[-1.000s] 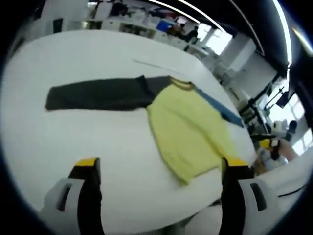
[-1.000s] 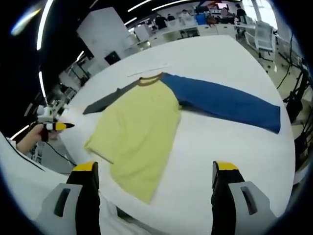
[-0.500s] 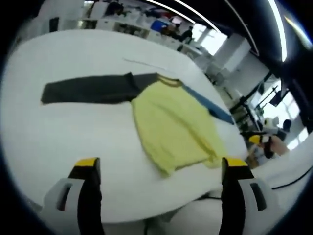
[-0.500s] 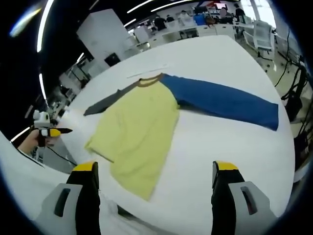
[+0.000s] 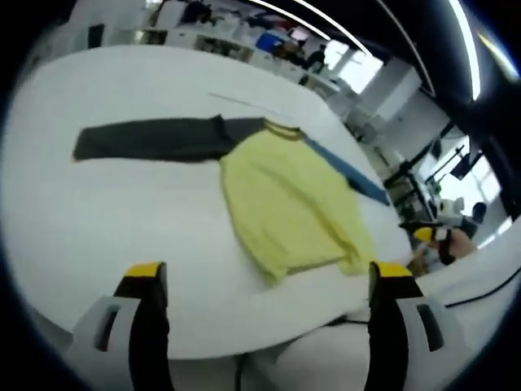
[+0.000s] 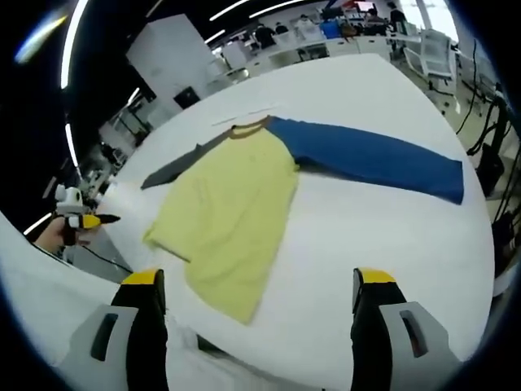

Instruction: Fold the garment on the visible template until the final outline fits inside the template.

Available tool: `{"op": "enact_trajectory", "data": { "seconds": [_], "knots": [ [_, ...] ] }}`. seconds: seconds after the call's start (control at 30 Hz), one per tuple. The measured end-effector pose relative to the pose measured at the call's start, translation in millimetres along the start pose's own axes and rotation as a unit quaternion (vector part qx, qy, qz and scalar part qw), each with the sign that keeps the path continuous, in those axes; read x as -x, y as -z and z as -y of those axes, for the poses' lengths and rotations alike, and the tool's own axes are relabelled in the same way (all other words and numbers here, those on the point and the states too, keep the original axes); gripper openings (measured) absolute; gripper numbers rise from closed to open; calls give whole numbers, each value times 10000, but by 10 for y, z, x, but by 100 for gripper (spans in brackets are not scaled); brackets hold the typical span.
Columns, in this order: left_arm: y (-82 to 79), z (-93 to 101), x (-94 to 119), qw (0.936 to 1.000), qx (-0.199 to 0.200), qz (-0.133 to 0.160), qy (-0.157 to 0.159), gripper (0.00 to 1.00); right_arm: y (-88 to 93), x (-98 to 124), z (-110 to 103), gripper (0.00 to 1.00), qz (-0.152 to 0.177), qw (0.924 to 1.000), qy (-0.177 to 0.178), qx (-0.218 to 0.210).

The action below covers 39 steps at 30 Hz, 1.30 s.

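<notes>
The garment point(image 5: 289, 199) is a long-sleeved shirt with a pale yellow body, lying flat and unfolded on a white table point(image 5: 106, 220). In the left gripper view it sits at the centre of the frame, its dark grey sleeve point(image 5: 151, 139) stretched straight out to the left and its blue sleeve point(image 5: 350, 173) running off to the right past the collar. In the right gripper view the same shirt point(image 6: 228, 216) lies left of centre, with the blue sleeve point(image 6: 370, 157) reaching toward the right edge and the grey sleeve point(image 6: 175, 169) angling to the upper left. A thin pale line point(image 6: 244, 115) lies on the table just beyond the collar, toward the top of the frame.

The left gripper point(image 5: 264, 281) hangs above the near edge of the table, apart from the cloth; its yellow-tipped jaws stand wide at the bottom left and bottom right of its view and hold nothing. The right gripper point(image 6: 259, 287) is posed likewise, jaws spread wide at the bottom of its own view, empty, clear of the shirt's hem.

At the left edge of the right gripper view a hand point(image 6: 53, 234) holds the other gripper's yellow-tipped jaws out level. Desks and ceiling strip lights fill the room behind.
</notes>
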<state>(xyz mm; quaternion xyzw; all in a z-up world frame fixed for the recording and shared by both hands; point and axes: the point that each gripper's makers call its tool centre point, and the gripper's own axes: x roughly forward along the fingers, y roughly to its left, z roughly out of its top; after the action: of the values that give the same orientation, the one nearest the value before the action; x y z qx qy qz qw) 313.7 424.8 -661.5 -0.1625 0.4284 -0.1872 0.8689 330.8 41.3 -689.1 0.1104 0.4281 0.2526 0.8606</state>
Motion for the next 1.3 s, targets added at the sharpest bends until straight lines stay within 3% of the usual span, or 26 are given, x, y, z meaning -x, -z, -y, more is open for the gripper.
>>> {"op": "enact_trajectory", "data": {
  "seconds": [0.67,0.83,1.0,1.17,1.3],
  "knots": [
    [10,33,-144,9998,84,-79,172,91,-43,-134,-44,90,-29,9999,-121,-17],
    [21,23,-249,9996,121,-120,210,84,-54,-226,-53,81,-76,9998,-187,35],
    [43,6,-375,9995,135,-145,230,69,-23,-306,-49,75,-75,9996,-265,-10],
    [72,-13,-483,9994,152,-210,228,64,-21,-373,-107,67,45,9985,-507,-189],
    [102,-33,-567,9992,196,-261,235,58,38,-428,-101,60,-77,9985,-516,-160]
  ]
}}
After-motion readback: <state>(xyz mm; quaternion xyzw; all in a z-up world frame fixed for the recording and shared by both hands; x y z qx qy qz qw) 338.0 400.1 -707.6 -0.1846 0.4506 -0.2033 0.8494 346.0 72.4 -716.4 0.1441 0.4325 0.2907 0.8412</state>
